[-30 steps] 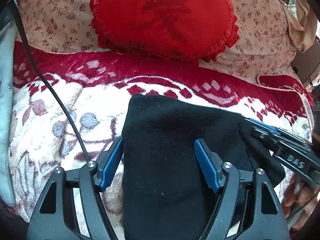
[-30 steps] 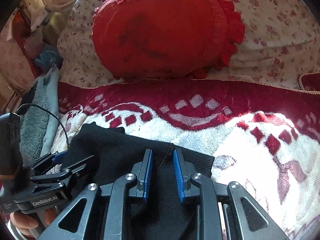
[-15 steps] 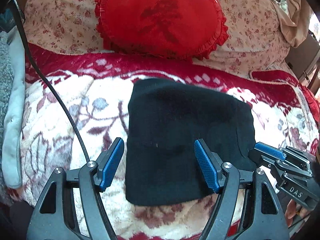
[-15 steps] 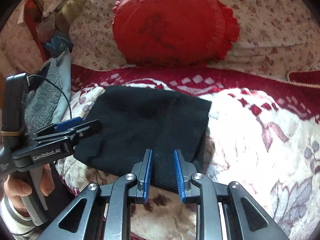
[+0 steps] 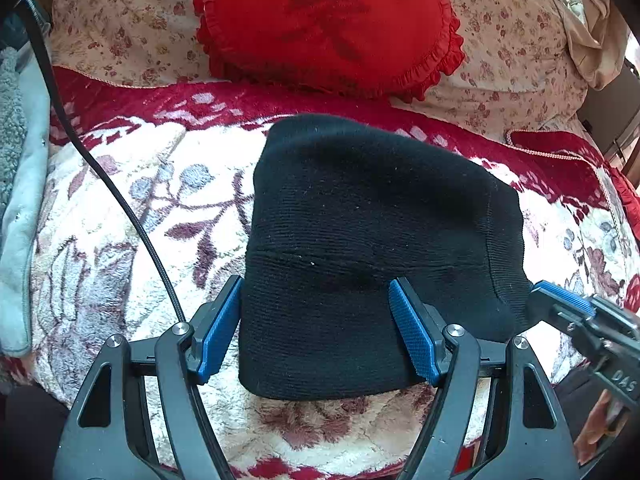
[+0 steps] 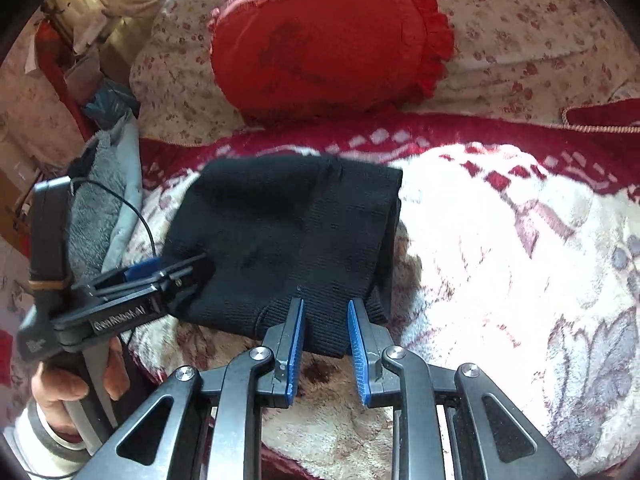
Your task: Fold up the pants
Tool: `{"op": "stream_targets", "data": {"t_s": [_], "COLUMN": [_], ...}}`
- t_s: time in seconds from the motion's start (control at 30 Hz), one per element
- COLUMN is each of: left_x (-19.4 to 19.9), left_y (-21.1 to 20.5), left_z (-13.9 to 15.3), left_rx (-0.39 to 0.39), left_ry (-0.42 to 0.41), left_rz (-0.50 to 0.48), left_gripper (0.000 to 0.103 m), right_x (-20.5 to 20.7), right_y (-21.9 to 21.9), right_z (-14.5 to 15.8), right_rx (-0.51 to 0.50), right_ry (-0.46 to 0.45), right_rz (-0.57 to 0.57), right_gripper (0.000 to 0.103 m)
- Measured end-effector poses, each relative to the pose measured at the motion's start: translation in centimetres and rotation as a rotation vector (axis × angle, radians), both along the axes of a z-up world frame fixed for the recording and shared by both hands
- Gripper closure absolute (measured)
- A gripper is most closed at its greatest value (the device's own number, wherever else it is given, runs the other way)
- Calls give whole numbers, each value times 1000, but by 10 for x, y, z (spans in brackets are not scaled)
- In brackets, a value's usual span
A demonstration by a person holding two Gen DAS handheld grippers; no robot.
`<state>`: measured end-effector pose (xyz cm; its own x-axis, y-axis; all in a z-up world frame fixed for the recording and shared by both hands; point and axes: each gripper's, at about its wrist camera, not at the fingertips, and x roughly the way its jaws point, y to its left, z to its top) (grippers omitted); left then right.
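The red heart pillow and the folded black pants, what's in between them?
Only bedding: a strip of the red-and-white fleece blanket separates the red pillow from the black pants. Both wrist views show this.

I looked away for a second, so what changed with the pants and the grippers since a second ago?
The right gripper let go of the pants; its jaws were near shut on the fabric and are now open. Both grippers backed off toward the near edge. The left gripper stayed open, and the folded pants and red pillow stayed put.
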<state>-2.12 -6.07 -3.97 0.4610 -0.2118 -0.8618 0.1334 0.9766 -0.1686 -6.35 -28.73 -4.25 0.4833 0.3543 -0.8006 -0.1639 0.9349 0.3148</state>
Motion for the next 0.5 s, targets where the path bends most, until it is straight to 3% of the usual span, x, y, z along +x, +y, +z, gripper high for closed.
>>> {"op": "stream_targets", "data": {"t_s": [0.13, 0.4, 0.47, 0.5], "left_x": [-2, 3, 4, 3], "left_y": [0, 2, 1, 1], "left_z": [4, -4, -4, -3], "left_rx": [16, 7, 13, 19], "left_ry": [-21, 1, -1, -4], "left_rz": [3, 5, 1, -2], "left_gripper": [29, 29, 29, 27], "right_x": [2, 14, 15, 14], "right_y": [10, 18, 14, 9], "right_z": [9, -13, -10, -8], "right_rx": [-7, -24, -2, 19], "right_ry": [-21, 15, 20, 17], "right_rz": [28, 37, 40, 39], "right_gripper": [82, 82, 80, 73]}}
